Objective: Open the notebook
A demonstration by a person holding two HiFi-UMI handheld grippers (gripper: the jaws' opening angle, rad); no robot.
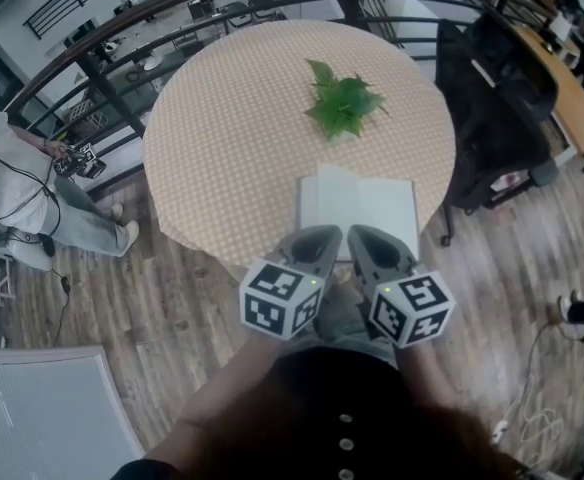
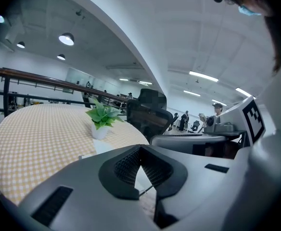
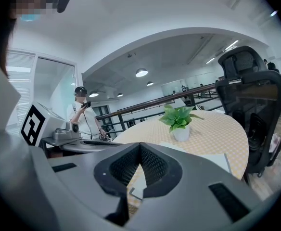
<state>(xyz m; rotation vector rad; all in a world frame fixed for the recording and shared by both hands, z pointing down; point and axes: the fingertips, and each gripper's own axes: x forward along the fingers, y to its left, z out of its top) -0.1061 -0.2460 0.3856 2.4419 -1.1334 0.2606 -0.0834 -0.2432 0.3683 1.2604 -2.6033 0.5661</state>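
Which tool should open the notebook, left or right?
Right, probably. The left tool and right tool are shut at the near edge of the notebook; the right lies on its right half, where a cover usually lifts. No spine shows.

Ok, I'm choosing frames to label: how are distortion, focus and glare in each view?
Head view: strong fisheye bends the railing, but table and notebook are sharp, evenly lit. Left gripper view: a ceiling lamp glares, plant is crisp. Right gripper view: dark corners, chair bowed at the edge.

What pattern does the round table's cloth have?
A fine check of pale orange and white; the tablecloth shows best in the head view.
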